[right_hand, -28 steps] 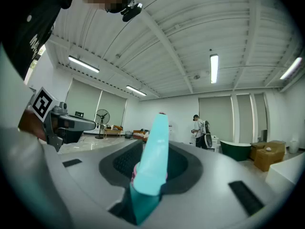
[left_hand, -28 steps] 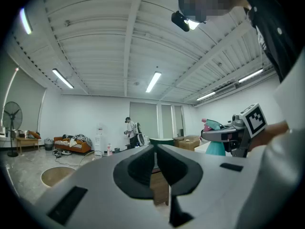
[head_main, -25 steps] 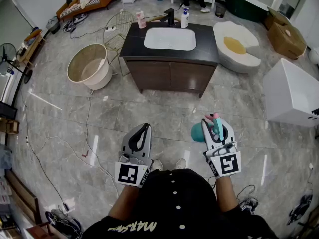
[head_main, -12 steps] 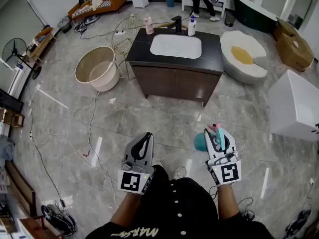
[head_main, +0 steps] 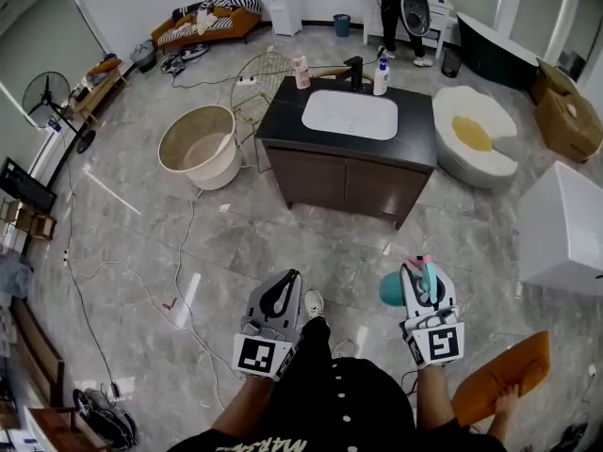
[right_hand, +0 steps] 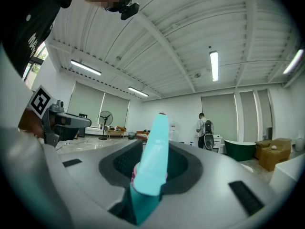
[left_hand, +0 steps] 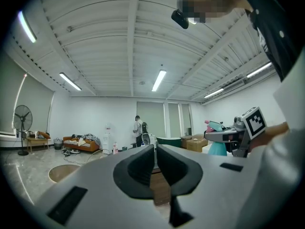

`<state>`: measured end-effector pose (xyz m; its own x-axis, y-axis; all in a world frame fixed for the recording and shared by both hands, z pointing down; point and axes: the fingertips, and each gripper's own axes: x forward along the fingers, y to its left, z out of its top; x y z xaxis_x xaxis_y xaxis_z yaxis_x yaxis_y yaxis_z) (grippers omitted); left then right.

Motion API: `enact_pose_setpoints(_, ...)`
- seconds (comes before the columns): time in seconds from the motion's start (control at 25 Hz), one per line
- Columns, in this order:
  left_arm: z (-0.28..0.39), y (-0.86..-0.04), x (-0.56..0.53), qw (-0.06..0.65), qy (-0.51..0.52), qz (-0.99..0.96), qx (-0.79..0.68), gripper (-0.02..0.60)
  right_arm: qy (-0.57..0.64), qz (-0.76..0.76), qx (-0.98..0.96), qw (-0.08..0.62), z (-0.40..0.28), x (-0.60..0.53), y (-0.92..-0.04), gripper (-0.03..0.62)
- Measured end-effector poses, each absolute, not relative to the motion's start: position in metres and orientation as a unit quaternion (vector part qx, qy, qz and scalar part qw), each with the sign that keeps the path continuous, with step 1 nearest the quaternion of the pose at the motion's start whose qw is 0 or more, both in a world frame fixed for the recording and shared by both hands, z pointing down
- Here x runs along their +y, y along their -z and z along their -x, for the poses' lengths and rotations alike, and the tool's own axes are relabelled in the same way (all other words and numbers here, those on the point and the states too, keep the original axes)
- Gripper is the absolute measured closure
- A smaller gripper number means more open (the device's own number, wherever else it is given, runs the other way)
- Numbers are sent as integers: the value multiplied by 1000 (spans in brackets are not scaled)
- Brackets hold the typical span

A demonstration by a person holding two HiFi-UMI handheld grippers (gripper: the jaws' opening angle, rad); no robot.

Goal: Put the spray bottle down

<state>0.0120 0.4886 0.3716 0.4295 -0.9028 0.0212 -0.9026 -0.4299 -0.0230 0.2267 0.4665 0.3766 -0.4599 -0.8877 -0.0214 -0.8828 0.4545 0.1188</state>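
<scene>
The right gripper (right_hand: 153,147) has its jaws squeezed on the top of the blue-green spray bottle (head_main: 390,290), which pokes out between them. The left gripper (left_hand: 155,150) has its jaws pressed together and holds nothing. Both grippers point toward the dark desk (head_main: 283,121) with the white sink (head_main: 350,114), well away from it, above the floor (head_main: 283,234). The spray bottle is up in the air on the near side of the desk. A white bottle (head_main: 381,78) and a pink bottle (head_main: 300,69) stand at the desk's back edge. A round tub (head_main: 198,144) sits left of the desk.
</scene>
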Motion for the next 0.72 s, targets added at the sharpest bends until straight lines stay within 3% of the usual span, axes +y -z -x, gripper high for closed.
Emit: enact_pose_setpoints(0.72,23,-374,326,1,1,850,527,557,64,-528,-846,37,-196,321,-374,485)
